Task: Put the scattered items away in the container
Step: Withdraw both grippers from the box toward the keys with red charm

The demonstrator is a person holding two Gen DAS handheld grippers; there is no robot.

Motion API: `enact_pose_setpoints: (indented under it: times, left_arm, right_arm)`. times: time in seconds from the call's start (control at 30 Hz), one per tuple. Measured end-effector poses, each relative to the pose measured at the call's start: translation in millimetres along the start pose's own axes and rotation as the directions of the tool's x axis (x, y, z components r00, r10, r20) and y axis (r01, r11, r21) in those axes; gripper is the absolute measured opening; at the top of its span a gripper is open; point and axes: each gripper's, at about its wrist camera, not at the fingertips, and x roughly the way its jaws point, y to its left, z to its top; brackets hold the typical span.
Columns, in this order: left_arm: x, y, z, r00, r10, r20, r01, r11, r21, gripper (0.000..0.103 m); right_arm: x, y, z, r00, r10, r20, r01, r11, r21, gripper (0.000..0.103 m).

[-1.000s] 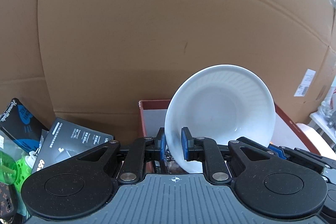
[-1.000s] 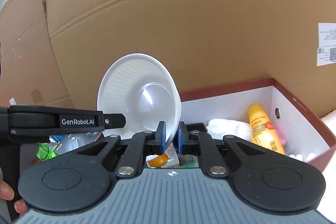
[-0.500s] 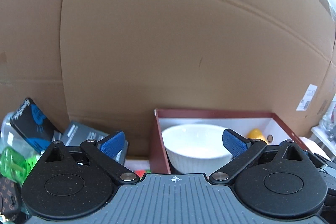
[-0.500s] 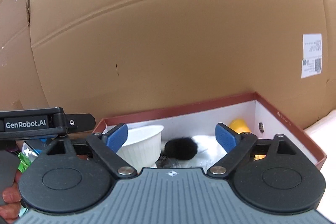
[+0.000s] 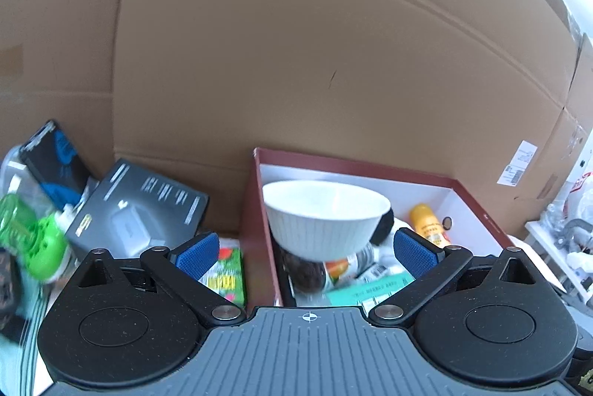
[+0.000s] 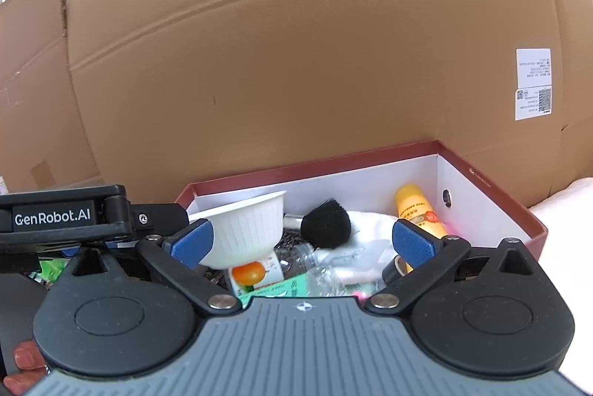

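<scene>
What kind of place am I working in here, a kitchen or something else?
Not clearly a kitchen; more likely a storage or packing corner. A big cardboard sheet with a shipping label forms the backdrop, and a red shoebox-style container holds mixed household items: a white bowl, a makeup brush, a yellow bottle.

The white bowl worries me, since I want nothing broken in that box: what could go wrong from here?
1. The white bowl sits perched on a bottle and other clutter in the red box, so it may tip or slide.
2. Dropping the black carton in next could knock it.
3. The right gripper, jaws opening, stays close beside it.
</scene>
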Motion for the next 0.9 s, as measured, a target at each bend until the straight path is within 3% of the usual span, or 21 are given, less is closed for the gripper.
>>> enact_pose_setpoints:
  times: [0.2, 0.33, 0.57, 0.73, 0.9]
  left_arm:
    - [-38, 8, -21, 1.0, 0.021, 0.004, -0.021, 1.0, 0.008, 0.103]
    - [-67, 27, -42, 0.999, 0.045, -0.023, -0.046, 0.998, -0.043, 0.103]
    - [-86, 72, -76, 0.98, 0.139, -0.14, -0.157, 0.98, -0.121, 0.103]
    - [-103, 96, -94, 0.977, 0.157, -0.147, -0.181, 0.97, -0.162, 0.103]
    - [-117, 110, -96, 0.98, 0.16, -0.12, -0.18, 0.967, -0.18, 0.103]
  right_arm:
    - [-27, 12, -14, 0.999, 0.025, 0.023, -0.024, 1.0, -0.008, 0.103]
    - [-43, 26, -32, 0.999, 0.042, 0.006, -0.042, 0.999, -0.029, 0.103]
    - [-54, 55, -71, 0.987, 0.101, -0.129, -0.108, 0.993, -0.048, 0.103]
    - [-53, 72, -90, 0.972, 0.125, -0.2, -0.136, 0.99, -0.041, 0.103]
    - [-59, 90, -96, 0.967, 0.146, -0.208, -0.163, 0.984, -0.068, 0.103]
